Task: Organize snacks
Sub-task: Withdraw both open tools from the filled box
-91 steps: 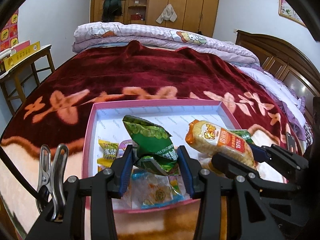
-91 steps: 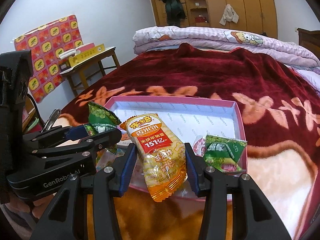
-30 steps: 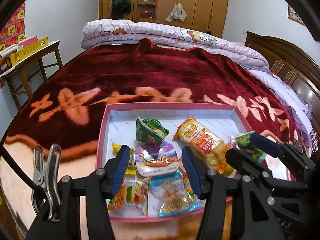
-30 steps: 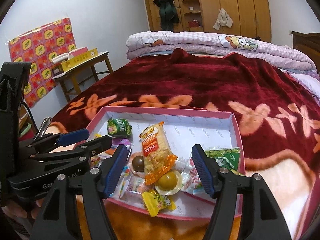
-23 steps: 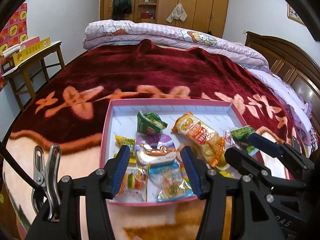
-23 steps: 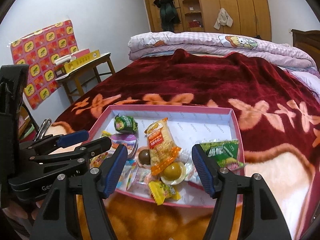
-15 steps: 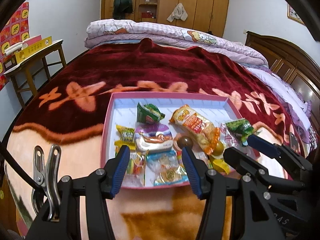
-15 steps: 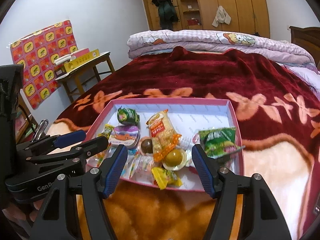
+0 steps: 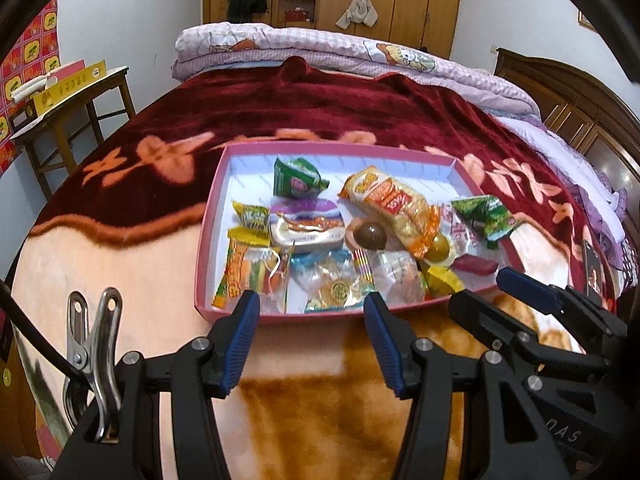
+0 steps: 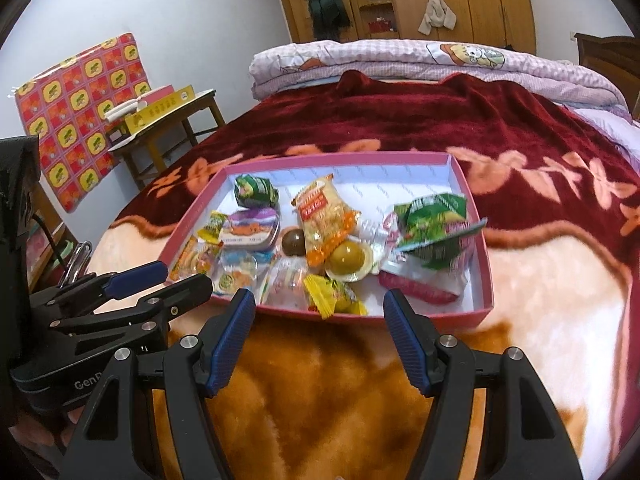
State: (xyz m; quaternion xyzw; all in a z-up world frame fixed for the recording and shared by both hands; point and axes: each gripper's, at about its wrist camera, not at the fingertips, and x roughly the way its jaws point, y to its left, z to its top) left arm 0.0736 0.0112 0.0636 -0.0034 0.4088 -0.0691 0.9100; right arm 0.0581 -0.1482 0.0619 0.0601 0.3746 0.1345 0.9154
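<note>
left view
left gripper: jaws spread, nothing between them, hovering over the blanket just short of the box's near wall
box: pink, shallow, on the bed; snacks piled loose toward its near half
snacks: green bag at the back, rice cracker pack mid-box, tin left of centre, gummy pack at the left wall
right gripper: visible at the right edge, beside the box's near right corner

right view
right gripper: jaws apart, empty, over the blanket just outside the near wall
snacks: second green bag leans on the right wall, yellow candy lies against the near wall
left gripper: at left, near the box's near left corner

risk
- soft blanket: a push on the box wall likely tips it and spills the pile
- overlapping wrappers: a pinch may drag a neighbour along
- grippers close together: could clash if both go for the middle
</note>
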